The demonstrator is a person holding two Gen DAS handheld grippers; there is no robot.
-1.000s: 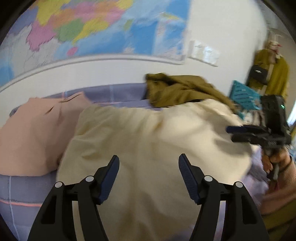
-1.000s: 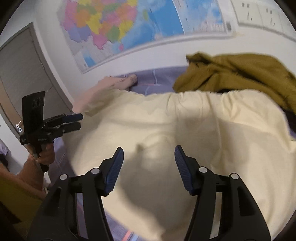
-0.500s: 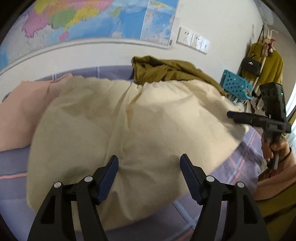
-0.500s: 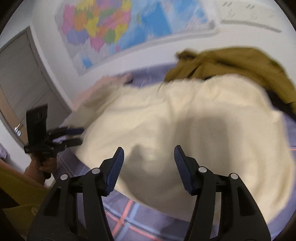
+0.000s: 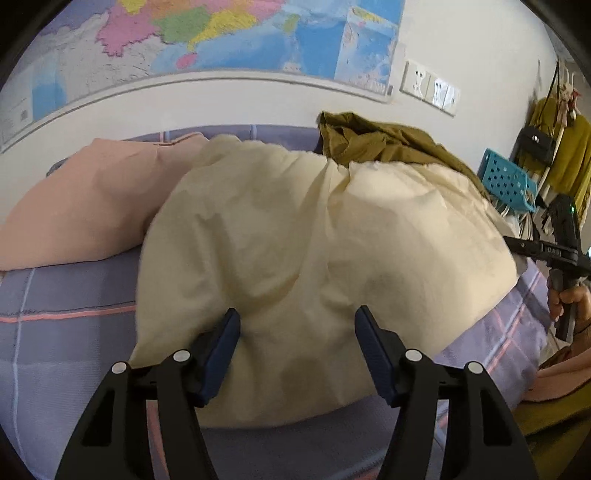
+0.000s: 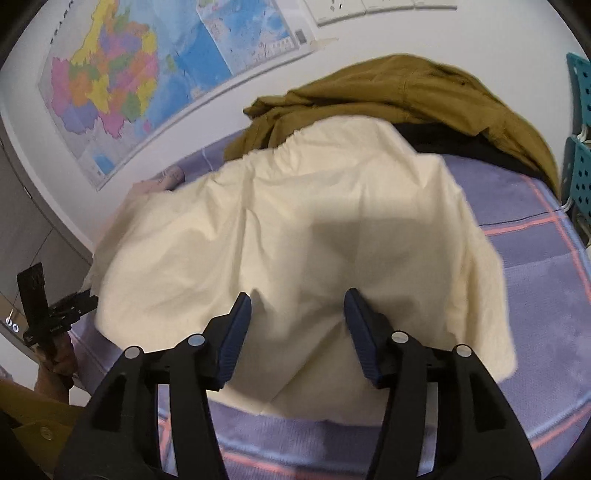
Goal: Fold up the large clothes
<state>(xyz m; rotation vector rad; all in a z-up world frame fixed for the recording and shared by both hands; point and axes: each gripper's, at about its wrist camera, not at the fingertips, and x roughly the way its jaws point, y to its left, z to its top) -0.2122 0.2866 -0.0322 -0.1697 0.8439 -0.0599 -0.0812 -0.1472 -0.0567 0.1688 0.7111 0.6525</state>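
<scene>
A large cream garment (image 5: 314, 251) lies spread and rumpled on a purple plaid bed cover (image 5: 66, 295); it also shows in the right wrist view (image 6: 295, 236). My left gripper (image 5: 297, 347) is open and empty, its fingers over the garment's near edge. My right gripper (image 6: 297, 330) is open and empty above the garment's near edge. Each gripper shows in the other's view: the right one at the far right (image 5: 517, 245), the left one at the far left (image 6: 83, 299).
An olive jacket (image 5: 388, 144) is heaped at the back against the wall, also in the right wrist view (image 6: 388, 92). A pink garment (image 5: 85, 203) lies at the left. A teal basket (image 5: 506, 181) and hanging clothes (image 5: 569, 155) stand at the right. A map (image 5: 221, 33) covers the wall.
Both grippers have pulled back toward the near edge of the bed, so more purple cover shows below the cream garment. The garment has settled flatter. Both stay open.
</scene>
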